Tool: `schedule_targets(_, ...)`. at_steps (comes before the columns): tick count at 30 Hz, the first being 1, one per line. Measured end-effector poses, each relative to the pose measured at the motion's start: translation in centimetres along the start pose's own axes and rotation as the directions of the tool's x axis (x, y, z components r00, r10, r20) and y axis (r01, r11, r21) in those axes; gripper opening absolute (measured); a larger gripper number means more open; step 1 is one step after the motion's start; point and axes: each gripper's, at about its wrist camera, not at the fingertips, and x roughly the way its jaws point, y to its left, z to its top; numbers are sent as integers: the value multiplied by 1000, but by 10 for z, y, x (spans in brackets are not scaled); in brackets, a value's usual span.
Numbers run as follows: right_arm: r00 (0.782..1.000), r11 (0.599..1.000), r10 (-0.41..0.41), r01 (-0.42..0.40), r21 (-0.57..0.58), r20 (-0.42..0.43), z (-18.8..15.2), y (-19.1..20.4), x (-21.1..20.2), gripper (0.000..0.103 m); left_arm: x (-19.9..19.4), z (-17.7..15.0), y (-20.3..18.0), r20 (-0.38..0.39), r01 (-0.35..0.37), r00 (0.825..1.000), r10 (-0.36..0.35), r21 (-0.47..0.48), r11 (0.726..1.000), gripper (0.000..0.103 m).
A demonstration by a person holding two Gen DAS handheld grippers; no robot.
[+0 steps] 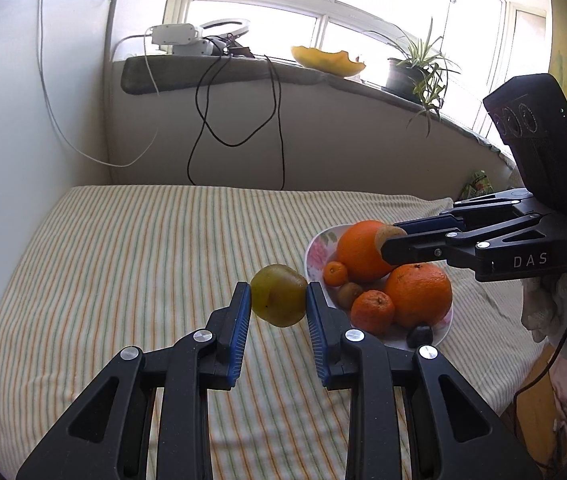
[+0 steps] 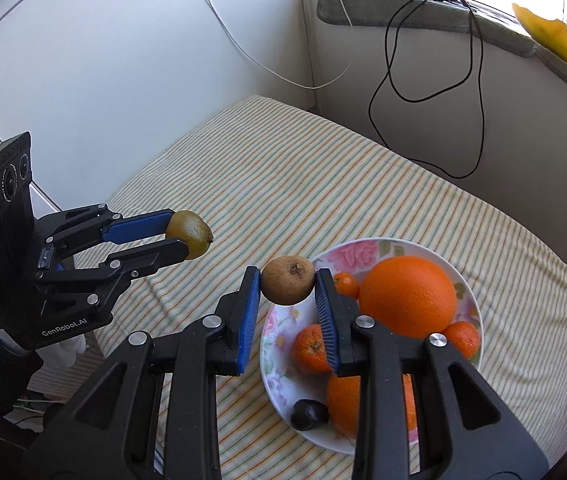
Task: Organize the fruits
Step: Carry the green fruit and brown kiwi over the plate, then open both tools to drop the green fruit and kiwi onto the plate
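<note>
My left gripper point(image 1: 278, 296) is shut on a green-brown kiwi point(image 1: 279, 295), held above the striped cloth just left of the flowered plate point(image 1: 313, 254). The same kiwi point(image 2: 189, 234) and left gripper point(image 2: 191, 236) show at the left of the right wrist view. My right gripper point(image 2: 288, 286) is shut on a brown kiwi point(image 2: 288, 280) over the plate's point(image 2: 279, 376) near left rim. In the left wrist view the right gripper point(image 1: 389, 242) reaches in from the right with its kiwi point(image 1: 388, 235) in front of a large orange point(image 1: 359, 250).
The plate holds two large oranges point(image 2: 409, 296), several small tangerines point(image 2: 310, 350), another kiwi point(image 1: 348, 294) and a dark plum-like fruit point(image 2: 309, 414). A striped cloth point(image 1: 143, 248) covers the table. Cables point(image 1: 239, 120) hang from the sill, which bears a potted plant point(image 1: 417, 68).
</note>
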Motion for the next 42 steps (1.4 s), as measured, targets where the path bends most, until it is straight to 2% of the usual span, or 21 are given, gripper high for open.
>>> schedule_targets(8, 999, 996, -44, 42, 83, 19, -21, -40, -26, 29, 12, 0, -21, -19, 40, 999, -40, 22, 999, 26)
schedule_targets(19, 997, 982, -81, 76, 175, 17, -43, -85, -36, 29, 25, 2, -40, -42, 65, 997, -63, 44, 997, 26)
schedule_targets(28, 998, 971, -70, 67, 229, 7, -62, -101, -37, 29, 33, 9, -56, -50, 83, 996, -80, 67, 994, 26)
schedule_targets(42, 999, 962, -44, 45, 268, -12, -74, -117, -26, 29, 40, 13, -71, -56, 85, 995, -80, 93, 992, 27)
